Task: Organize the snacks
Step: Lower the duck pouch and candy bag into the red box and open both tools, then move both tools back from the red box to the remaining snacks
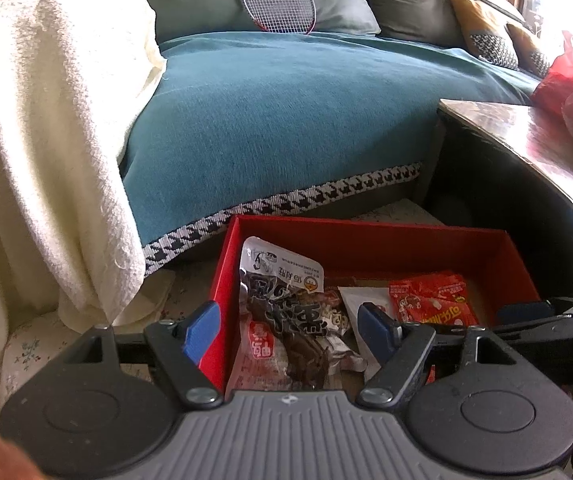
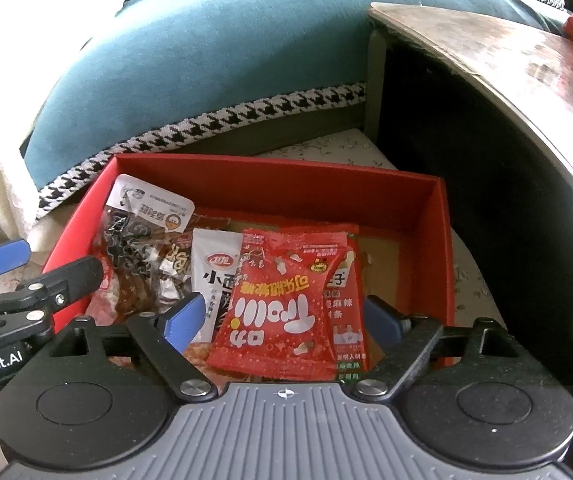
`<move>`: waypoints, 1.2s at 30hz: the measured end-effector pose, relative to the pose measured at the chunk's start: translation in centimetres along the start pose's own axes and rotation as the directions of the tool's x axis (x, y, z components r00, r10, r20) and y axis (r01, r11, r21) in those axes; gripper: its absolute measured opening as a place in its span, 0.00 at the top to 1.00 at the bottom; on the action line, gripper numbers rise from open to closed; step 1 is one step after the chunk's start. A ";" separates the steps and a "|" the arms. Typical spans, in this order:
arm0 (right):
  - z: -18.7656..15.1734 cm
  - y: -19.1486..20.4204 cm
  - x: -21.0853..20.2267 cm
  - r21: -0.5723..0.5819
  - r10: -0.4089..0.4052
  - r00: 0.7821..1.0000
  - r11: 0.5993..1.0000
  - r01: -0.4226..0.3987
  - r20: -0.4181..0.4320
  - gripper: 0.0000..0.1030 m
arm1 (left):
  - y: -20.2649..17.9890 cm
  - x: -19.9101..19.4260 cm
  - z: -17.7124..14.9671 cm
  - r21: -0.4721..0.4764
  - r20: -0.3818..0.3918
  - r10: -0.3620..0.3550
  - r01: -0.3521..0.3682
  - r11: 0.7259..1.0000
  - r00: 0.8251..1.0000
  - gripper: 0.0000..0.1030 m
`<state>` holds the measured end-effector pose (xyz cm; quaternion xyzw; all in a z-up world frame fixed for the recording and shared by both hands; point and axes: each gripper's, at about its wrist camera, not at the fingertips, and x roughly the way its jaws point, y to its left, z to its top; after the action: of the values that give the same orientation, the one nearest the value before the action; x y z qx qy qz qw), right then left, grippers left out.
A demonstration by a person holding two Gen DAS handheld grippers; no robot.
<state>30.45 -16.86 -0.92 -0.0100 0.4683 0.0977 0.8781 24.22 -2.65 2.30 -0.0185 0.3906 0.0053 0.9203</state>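
A red cardboard box sits on the floor in front of a sofa and holds several snack packets. A dark packet with a white top lies at its left. A white packet lies in the middle. On top of the pile rests a red packet with white lettering. My right gripper is open, one blue finger at each side of the red packet, not squeezing it. My left gripper is open and straddles the box's left wall, with the dark packet under it.
The teal sofa cover with a houndstooth hem rises just behind the box. A cream blanket hangs at the left. A dark table with a wooden top stands close on the right, with a red plastic bag on it. A badminton racket leans on the cushions.
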 end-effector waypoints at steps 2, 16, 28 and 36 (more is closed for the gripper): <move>-0.1 0.0 -0.3 0.000 0.004 1.000 1.000 -0.004 0.002 0.13 | 0.0 -0.3 -0.2 -0.001 0.002 0.000 0.000 1.000 1.000 0.33; -0.8 0.0 -1.0 0.001 0.006 1.000 1.000 -0.006 -0.001 0.11 | -0.3 -1.8 -0.8 0.000 0.021 -0.003 0.003 1.000 1.000 0.32; -1.5 0.2 -2.4 0.007 0.004 1.000 1.000 -0.004 -0.011 0.09 | -0.3 -2.9 -1.8 -0.006 0.016 -0.015 0.015 1.000 1.000 0.32; -2.5 0.4 -3.4 0.016 0.012 1.000 1.000 -0.012 -0.010 0.07 | -0.1 -4.2 -2.4 -0.016 0.019 -0.035 0.035 0.999 0.999 0.32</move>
<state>26.45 -17.34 0.52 -0.0006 0.4737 0.0993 0.8750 19.56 -2.82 3.66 -0.0329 0.3816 -0.0075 0.9237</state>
